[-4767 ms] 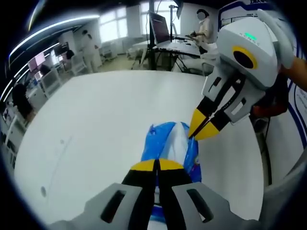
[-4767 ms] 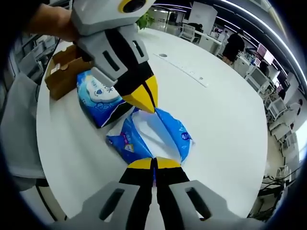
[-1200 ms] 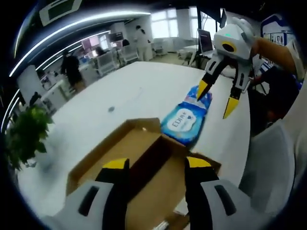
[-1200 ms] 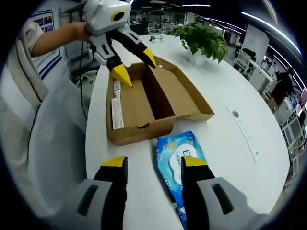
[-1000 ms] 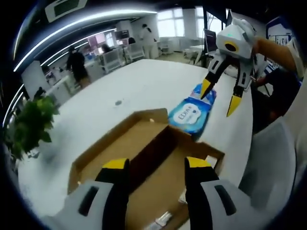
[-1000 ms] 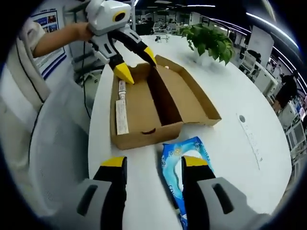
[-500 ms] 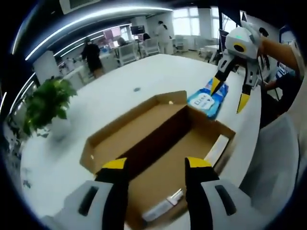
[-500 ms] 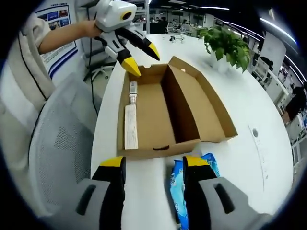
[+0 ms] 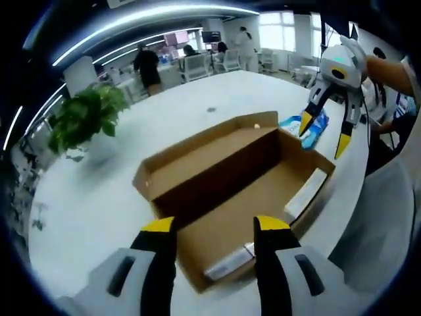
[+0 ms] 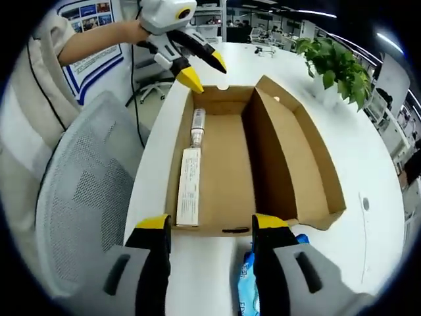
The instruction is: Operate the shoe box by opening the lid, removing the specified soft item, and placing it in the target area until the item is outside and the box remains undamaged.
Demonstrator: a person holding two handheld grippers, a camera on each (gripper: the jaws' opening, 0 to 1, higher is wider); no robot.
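Observation:
The brown cardboard shoe box [image 9: 247, 197] lies open on the white table, its lid [image 9: 197, 153] folded flat to the far side. A white flat carton [image 10: 189, 186] and a small tube [image 10: 197, 127] lie inside it. The blue soft pack [image 9: 312, 122] rests on the table beyond the box's far end, below my right gripper [image 9: 323, 133], which hangs open. In the right gripper view the pack [image 10: 248, 280] peeks out between my right gripper's [image 10: 212, 225] spread jaws. My left gripper [image 10: 205, 71] hovers open over the box's [image 10: 227, 164] other end, with nothing in it.
A potted plant [image 9: 84, 120] stands on the table [image 9: 99, 210] past the lid. A grey mesh chair [image 10: 79, 197] sits close to the table edge beside the box. People and desks fill the room behind.
4.8 s ago both grippers were shut on the blue pack; now both are open and the pack lies on the table. Both cameras have since drawn back to opposite ends of the box.

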